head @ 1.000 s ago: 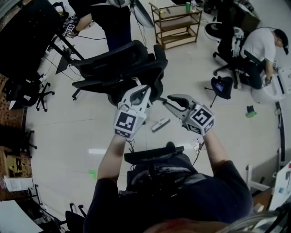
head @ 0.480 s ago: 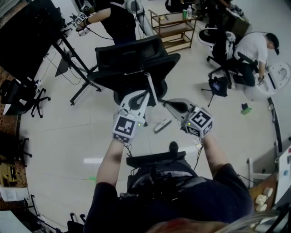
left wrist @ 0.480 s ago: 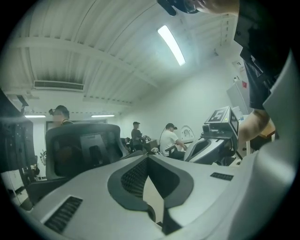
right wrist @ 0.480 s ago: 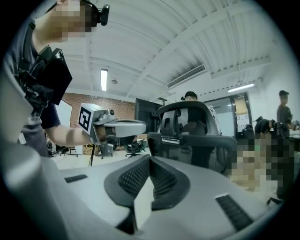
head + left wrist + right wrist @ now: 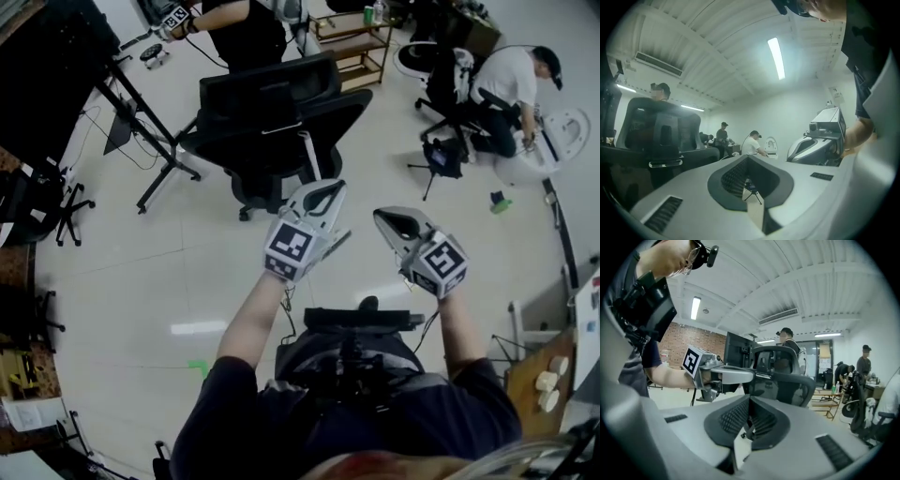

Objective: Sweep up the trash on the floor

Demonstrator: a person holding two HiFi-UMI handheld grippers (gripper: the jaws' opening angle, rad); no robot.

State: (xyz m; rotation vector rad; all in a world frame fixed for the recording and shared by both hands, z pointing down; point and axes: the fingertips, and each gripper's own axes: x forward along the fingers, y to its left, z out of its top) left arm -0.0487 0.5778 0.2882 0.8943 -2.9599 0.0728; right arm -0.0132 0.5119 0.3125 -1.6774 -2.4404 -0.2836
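Observation:
In the head view both grippers are held out at waist height above the pale floor [image 5: 141, 272]. My left gripper [image 5: 330, 187] is shut and empty and points toward a black office chair [image 5: 272, 112]. My right gripper [image 5: 382, 217] is beside it, also shut with nothing in it. A small green item [image 5: 500, 202] lies on the floor far to the right. The left gripper view shows shut jaws [image 5: 749, 157] aimed level across the room, with the right gripper [image 5: 820, 140] alongside. In the right gripper view the shut jaws [image 5: 749, 399] face the chair [image 5: 783, 373] and the left gripper [image 5: 717, 373].
A person stands behind the chair [image 5: 239, 23]. Another crouches at the upper right [image 5: 511, 84] beside a white round object [image 5: 562, 141]. A wooden shelf [image 5: 356, 37], a small black tripod stand [image 5: 439, 157], black frame legs [image 5: 141, 122] and green tape [image 5: 195, 366] are around.
Both grippers have shifted right and slightly down in the head view, and the view has swung so the chair sits farther off. A pale flat thing on the floor is now hidden behind the left gripper.

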